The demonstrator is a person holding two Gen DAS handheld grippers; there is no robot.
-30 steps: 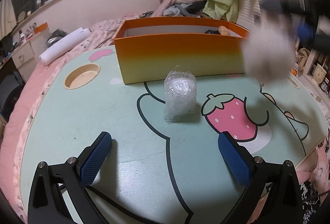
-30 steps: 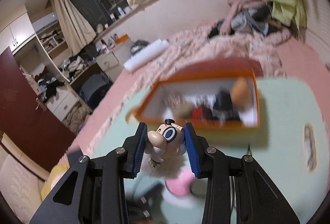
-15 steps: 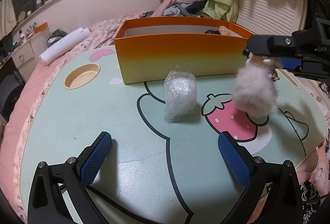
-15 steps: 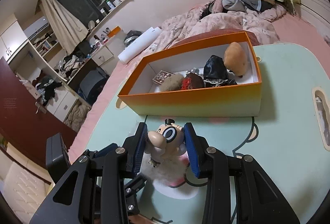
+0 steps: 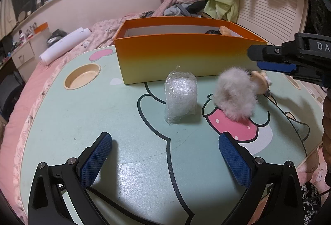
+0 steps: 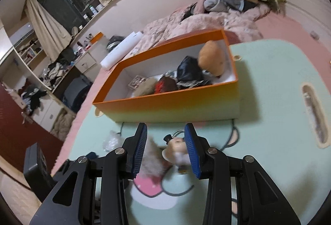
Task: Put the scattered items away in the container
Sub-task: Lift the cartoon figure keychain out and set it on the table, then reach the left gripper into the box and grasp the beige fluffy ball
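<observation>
Left gripper (image 5: 165, 158) open, empty. Plastic-wrapped bundle (image 5: 180, 96) on table (image 5: 82, 113) before the orange box (image 5: 186, 57): light, crinkly, probably slippery (grab mid-body). Fluffy toy (image 5: 235, 96) beside it, soft; right gripper (image 6: 166, 148) straddles its head, grip unclear.

Orange box (image 5: 182, 53) fading to pale yellow with white showing inside, mint-green table (image 5: 82, 113) wearing a black-outlined cartoon and a pink white-dotted strawberry, clear crinkly wrap bundle (image 5: 180, 98), greyish-white fluffy toy (image 5: 235, 96), blue cross-hatched gripper pads (image 5: 96, 159)
</observation>
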